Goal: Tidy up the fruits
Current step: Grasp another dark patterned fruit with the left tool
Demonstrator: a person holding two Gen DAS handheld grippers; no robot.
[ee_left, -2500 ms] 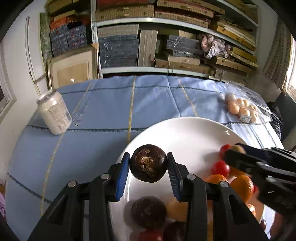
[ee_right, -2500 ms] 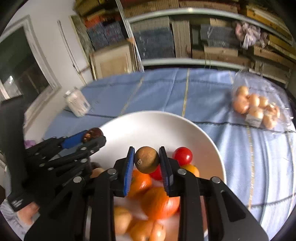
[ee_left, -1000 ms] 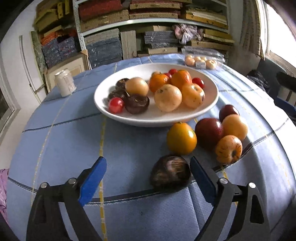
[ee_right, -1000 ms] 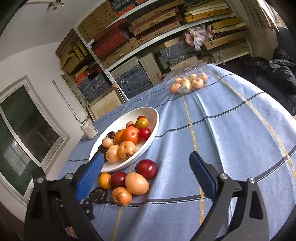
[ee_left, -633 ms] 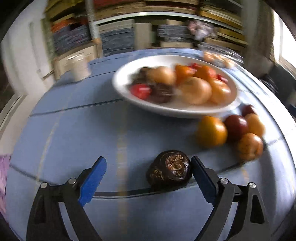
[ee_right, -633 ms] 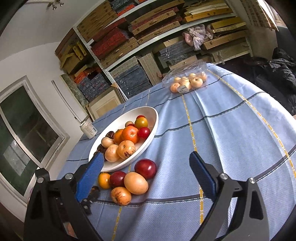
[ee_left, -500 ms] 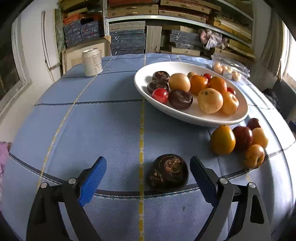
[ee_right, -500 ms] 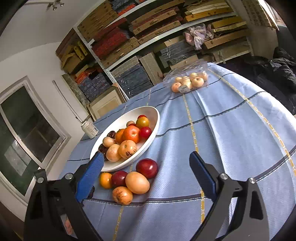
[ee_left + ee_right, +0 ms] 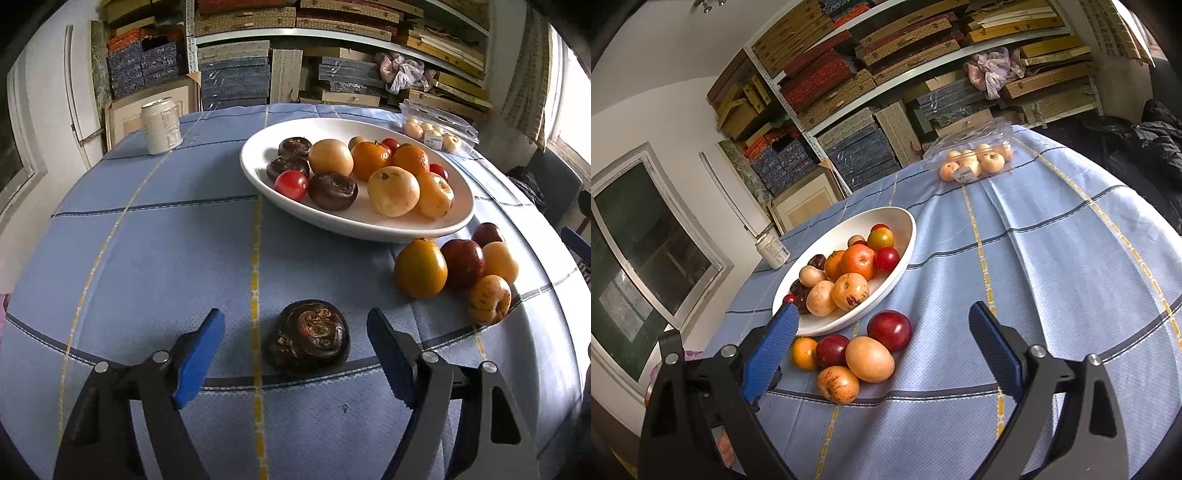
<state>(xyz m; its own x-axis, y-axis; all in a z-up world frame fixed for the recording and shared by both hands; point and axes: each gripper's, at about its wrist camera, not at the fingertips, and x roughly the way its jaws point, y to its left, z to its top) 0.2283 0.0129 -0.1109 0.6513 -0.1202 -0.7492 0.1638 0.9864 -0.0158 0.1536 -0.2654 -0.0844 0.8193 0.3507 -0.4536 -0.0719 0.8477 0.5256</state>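
A round table covered in a pale blue cloth (image 9: 155,266) with yellow and dark stripes fills the room's centre. On it sits a wide white oval bowl (image 9: 436,225) holding a heap of fruit: dark brown ones at its left end, a small red one, orange and yellow ones toward the right.

The left claw (image 9: 295,343) hangs low over the near edge of the table. Its two blue-padded fingers (image 9: 199,354) stand apart, and they have just been drawing closer together. Between them, lying on the cloth, is a dark brown fruit (image 9: 308,338). It is a squat, flattened lump, wider than it is tall, with its long axis running side to side across the gap between the fingers. Its patterned, swirled end faces up and slightly toward the claw. Neither pad touches it; there is clear cloth on both sides, with a wider gap on the left.

To the right of that fruit, well apart from it, a small cluster of loose fruit (image 9: 458,266) rests on the cloth just in front of the bowl: an orange-yellow one, two dark red ones, and two pale yellow ones, packed against each other.

The right claw (image 9: 882,332) hovers further back with its fingers spread wide and nothing between the pads; the cluster lies beyond them.

A pale drink can (image 9: 161,125) stands upright near the far left edge, and a clear plastic box of small pale fruit (image 9: 975,162) sits at the far side.
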